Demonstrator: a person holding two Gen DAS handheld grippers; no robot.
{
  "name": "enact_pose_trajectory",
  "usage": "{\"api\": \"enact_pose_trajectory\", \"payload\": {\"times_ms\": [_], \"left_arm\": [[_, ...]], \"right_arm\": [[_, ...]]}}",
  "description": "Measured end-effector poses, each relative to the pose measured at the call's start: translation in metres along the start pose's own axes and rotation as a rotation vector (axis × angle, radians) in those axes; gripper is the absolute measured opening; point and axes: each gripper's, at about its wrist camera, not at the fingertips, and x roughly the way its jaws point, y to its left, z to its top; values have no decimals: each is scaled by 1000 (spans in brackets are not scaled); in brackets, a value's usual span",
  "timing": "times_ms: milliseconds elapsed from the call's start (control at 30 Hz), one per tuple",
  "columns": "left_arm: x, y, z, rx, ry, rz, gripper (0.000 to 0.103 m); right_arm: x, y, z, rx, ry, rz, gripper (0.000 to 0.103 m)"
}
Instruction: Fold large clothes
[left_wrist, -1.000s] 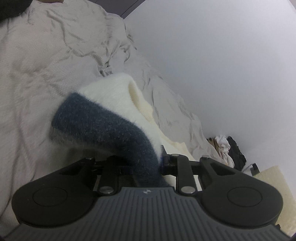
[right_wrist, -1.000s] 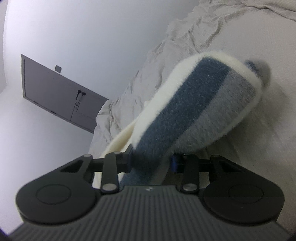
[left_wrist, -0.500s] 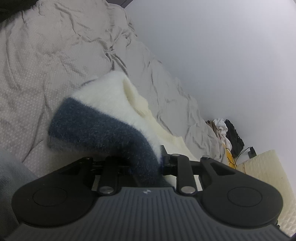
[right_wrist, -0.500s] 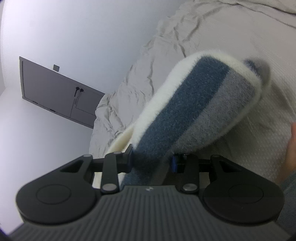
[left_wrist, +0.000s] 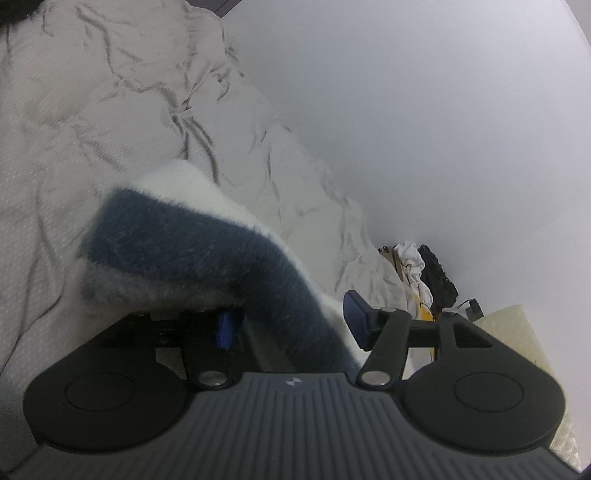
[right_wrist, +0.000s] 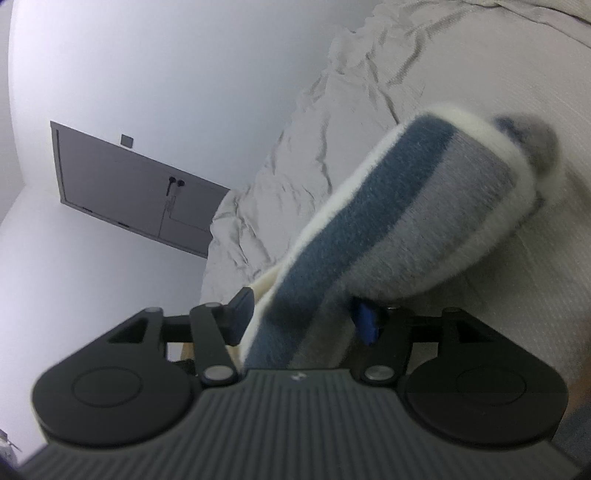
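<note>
Fuzzy sweater (left_wrist: 207, 243) in cream, navy and grey bands, draped between both claws above rumpled beige bed (left_wrist: 74, 122).

Left claw (left_wrist: 291, 325): jaws just widened, now parted; blue pads (left_wrist: 356, 319) standing clear of the fabric on the right side, left pad partly hidden under the sweater fold. Sweater lying through the gap, no clamping pressure visible.

Right claw (right_wrist: 306, 317): jaws likewise just widened, parted; sweater (right_wrist: 399, 206) passing loosely between the pads (right_wrist: 365, 325), folded end resting forward on the bed (right_wrist: 369, 81).

Pale wall (left_wrist: 406, 110) alongside the bed. Grey door (right_wrist: 129, 192) in right view. Pile of clothes (left_wrist: 417, 269) at far end of bed in left view.
</note>
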Motion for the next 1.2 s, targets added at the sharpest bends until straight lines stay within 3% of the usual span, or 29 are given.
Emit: {"api": "enact_pose_trajectory", "payload": {"times_ms": [267,567,800,967,1200], "left_arm": [[41,-16,32,14,-37,24,65],[124,-22,61,165,-37,128,65],[180,-11,78,273,-49,216,65],[209,14,86,306,-47,206,65],[239,26,87,401,-29,252,65]], "right_arm": [[25,13,25,-31,-32,6,61],[79,5,57,-101,-85,-79,60],[123,-1,71,-206,-47,-111,57],[150,2,76,-317,-25,-138,57],[176,-24,93,-294,35,-96,56]]}}
